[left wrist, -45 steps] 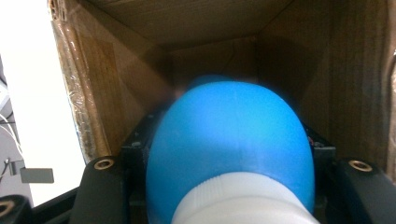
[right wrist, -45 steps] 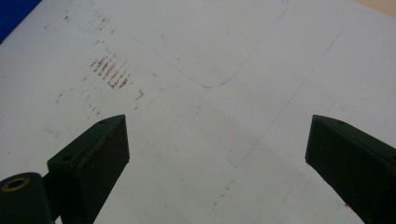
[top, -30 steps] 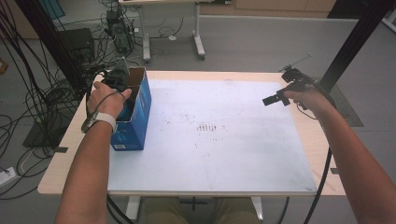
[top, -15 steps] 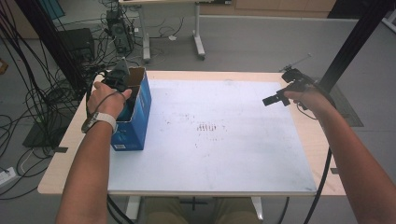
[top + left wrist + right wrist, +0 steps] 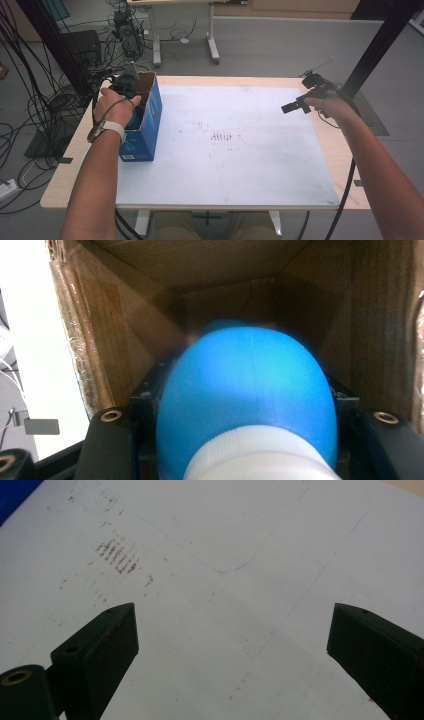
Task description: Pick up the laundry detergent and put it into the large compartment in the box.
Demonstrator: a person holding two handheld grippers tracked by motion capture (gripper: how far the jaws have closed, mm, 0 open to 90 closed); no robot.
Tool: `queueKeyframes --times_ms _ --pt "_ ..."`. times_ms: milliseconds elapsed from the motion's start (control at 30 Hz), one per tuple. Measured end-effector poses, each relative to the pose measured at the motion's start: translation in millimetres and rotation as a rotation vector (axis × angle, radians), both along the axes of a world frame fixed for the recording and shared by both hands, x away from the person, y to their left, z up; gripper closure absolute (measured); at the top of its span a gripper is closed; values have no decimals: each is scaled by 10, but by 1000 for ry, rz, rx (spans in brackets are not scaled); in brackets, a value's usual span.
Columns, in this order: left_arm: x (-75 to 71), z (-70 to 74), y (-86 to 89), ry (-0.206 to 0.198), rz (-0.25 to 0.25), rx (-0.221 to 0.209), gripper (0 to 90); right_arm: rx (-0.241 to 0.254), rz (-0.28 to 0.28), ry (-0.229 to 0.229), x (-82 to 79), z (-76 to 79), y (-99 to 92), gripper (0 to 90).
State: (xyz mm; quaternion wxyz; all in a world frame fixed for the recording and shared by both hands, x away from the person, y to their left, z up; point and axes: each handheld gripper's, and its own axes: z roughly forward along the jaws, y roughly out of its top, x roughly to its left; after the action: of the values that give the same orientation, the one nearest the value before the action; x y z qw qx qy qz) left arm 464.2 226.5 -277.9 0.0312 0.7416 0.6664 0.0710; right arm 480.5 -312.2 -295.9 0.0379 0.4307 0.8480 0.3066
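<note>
Blue plastic bottle with a white cap (image 5: 245, 395) sits clenched in the left hand-held gripper (image 5: 131, 92) inside the blue cardboard box (image 5: 150, 120), unreleased, while the right hand-held gripper (image 5: 232, 640) hangs released above the counter (image 5: 240, 165).

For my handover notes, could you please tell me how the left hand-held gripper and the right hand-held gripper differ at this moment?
The left hand-held gripper is down inside the blue box; the right hand-held gripper hovers over the bare white board. The left is shut on a blue bottle with a white cap; the right stands wide open, holding nothing. Both are black with two jaws.
</note>
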Motion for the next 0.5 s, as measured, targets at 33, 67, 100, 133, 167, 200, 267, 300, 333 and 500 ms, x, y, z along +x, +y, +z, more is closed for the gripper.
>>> queueKeyframes --times_ms 33,67,100,133,167,200,267,300,333,500 --pt "0 0 0 -1 1 -1 389 -1 0 1 -1 -1 1 61" --pt "0 0 0 0 0 0 388 -1 0 1 -1 -2 2 61" --pt "-1 0 -1 0 0 0 388 -1 1 1 -1 -2 4 61" --pt "-1 1 -3 0 1 0 389 -2 1 1 -1 -2 5 61" --pt "-1 0 -3 1 0 1 389 0 1 1 -2 -1 7 61" --pt "-2 1 -3 1 0 1 388 0 1 1 -2 -1 8 61" --pt "-4 0 -2 -5 1 1 388 0 2 0 -2 -2 10 61" --pt "-6 -1 -1 -6 2 1 389 -1 2 0 -2 -2 12 61" --pt "-6 -3 -1 -1 3 1 389 -1 3 0 -3 -3 13 61" --pt "-7 -1 5 1 3 2 389 0 4 -1 -4 0 13 61"
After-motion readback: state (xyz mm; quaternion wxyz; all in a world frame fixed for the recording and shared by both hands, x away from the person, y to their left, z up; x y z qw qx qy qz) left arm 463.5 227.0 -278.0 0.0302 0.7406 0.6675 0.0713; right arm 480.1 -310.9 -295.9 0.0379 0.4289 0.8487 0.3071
